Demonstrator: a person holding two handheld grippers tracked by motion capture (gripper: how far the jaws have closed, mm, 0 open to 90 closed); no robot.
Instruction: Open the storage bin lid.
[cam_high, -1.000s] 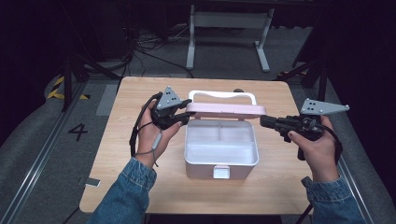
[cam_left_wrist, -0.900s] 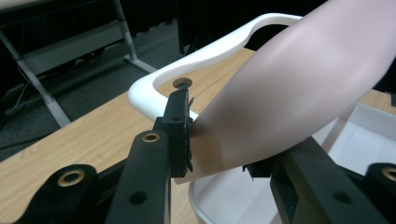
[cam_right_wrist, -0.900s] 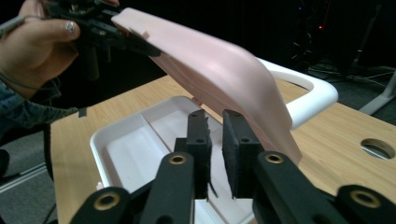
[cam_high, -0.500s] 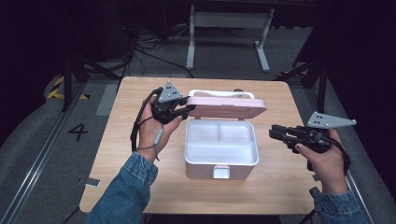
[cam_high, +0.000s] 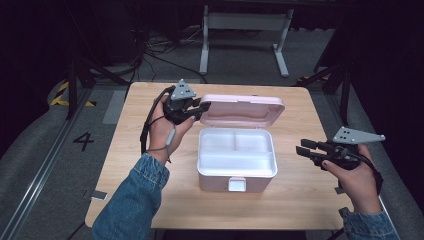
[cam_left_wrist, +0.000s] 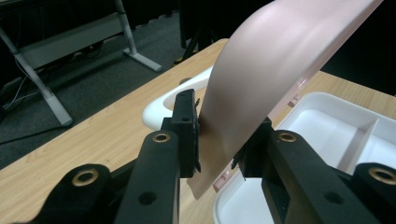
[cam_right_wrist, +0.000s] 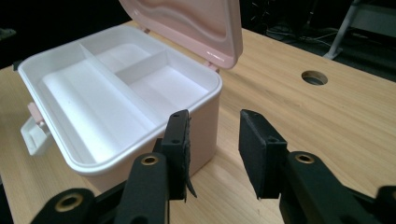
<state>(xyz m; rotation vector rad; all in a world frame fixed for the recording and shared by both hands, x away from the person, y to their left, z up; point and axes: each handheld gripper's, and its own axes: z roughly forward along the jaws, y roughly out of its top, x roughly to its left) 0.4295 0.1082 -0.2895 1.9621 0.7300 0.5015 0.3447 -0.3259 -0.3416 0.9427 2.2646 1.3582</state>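
Dark room, grey floor (cam_high: 45, 150), cables and metal stand legs (cam_high: 240, 45) beyond far edge. Pale wood bench (cam_high: 150, 190), round cable hole (cam_right_wrist: 314, 77) near right side. White box (cam_high: 237, 159) at bench centre, compartments empty, latch facing near edge. Pink lid (cam_high: 242, 111) raised, standing near upright at far side: opening looks about done; nothing loaded yet. Left tongs (cam_high: 196, 109) clamp lid's left edge. Right tongs (cam_high: 302, 148) jaws apart, empty, just right of box, not touching.
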